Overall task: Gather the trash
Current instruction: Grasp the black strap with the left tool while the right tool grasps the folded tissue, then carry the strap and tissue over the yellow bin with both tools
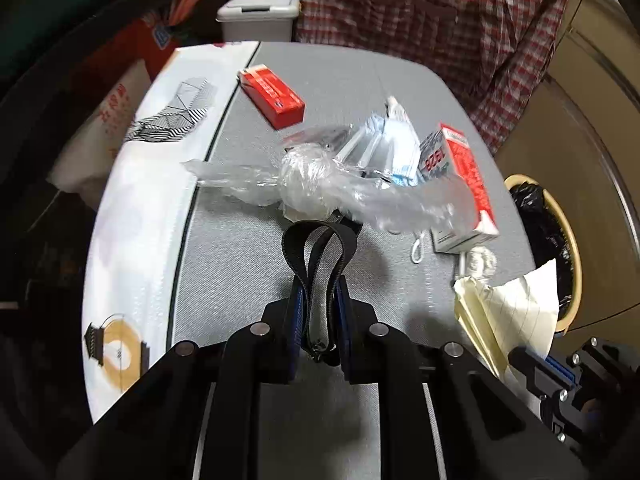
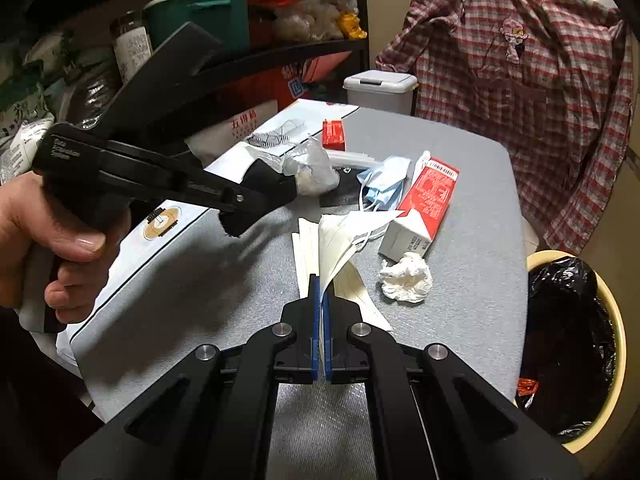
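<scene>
A: On the grey worktop point(image 2: 472, 240), lined paper point(image 2: 340, 240) sat clamped in the right tongs point(image 2: 320, 300); the left tongs point(image 1: 318, 240) pinched a clear plastic bag point(image 1: 312, 184).

B: Both should have been carried level toward the black-lined bin point(image 2: 572, 344) before letting go.

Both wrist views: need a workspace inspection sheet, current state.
Surface: grey table, white printed sheet along one side.
Job's things: red-white carton, small red box, blue masks and crumpled tissue on the table; bin with black liner beside it.
Clutter: nothing seen beyond the trash.
Grippers: left gripper shut on black zippered loop, clear plastic bag at its tips; right gripper shut on lined paper.
Cables: nothing seen.
Surroundings: plaid shirt hanging behind, grey lidded bin, packed shelf.
</scene>
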### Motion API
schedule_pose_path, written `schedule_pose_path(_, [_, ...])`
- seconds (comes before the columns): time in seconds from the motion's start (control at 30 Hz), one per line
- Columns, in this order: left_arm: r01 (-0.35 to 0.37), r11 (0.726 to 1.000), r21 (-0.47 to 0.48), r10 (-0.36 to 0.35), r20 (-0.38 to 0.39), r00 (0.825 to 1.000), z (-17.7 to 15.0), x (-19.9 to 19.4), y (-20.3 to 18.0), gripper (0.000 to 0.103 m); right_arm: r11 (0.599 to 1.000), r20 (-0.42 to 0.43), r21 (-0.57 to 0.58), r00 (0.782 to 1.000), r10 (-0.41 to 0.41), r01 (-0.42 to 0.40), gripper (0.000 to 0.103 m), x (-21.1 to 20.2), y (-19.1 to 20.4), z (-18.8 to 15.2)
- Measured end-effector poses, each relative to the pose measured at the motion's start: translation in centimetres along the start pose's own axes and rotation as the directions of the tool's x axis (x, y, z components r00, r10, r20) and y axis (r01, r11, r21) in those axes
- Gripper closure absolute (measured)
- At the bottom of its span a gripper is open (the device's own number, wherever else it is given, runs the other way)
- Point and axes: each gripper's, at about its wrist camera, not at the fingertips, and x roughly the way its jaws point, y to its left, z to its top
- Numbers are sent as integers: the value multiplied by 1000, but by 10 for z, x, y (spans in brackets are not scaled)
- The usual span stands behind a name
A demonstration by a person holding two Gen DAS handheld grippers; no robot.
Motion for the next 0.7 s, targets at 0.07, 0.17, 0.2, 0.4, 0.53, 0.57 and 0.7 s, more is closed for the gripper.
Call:
schedule_pose_path(0.07, [6,1000,-9,-6,20,1000,-1,-11,-1,88,1000,17,6,1000,-2,2,101,-8,-3,2])
schedule_pose_path(0.17, [12,1000,-9,-11,71,997,-1,-30,-4,88,1000,48,14,999,-9,8,101,-21,-9,6])
schedule_pose_path(0.2, [9,1000,-12,-8,90,996,-1,-37,-4,88,1000,58,23,998,-10,9,101,-25,-12,7])
schedule_pose_path(0.4, [14,999,-29,-9,166,986,3,-57,-11,88,999,100,50,995,-22,18,101,-45,-25,10])
schedule_pose_path(0.53, [0,1000,1,-1,232,973,5,-70,-29,88,998,130,62,991,-39,31,101,-58,-35,13])
schedule_pose_path(0.57, [-4,1000,10,1,251,968,5,-73,-34,88,997,138,66,990,-44,35,101,-61,-38,14])
schedule_pose_path(0.7, [1,1000,27,-9,310,951,8,-83,-52,88,995,163,85,984,-68,55,101,-73,-52,16])
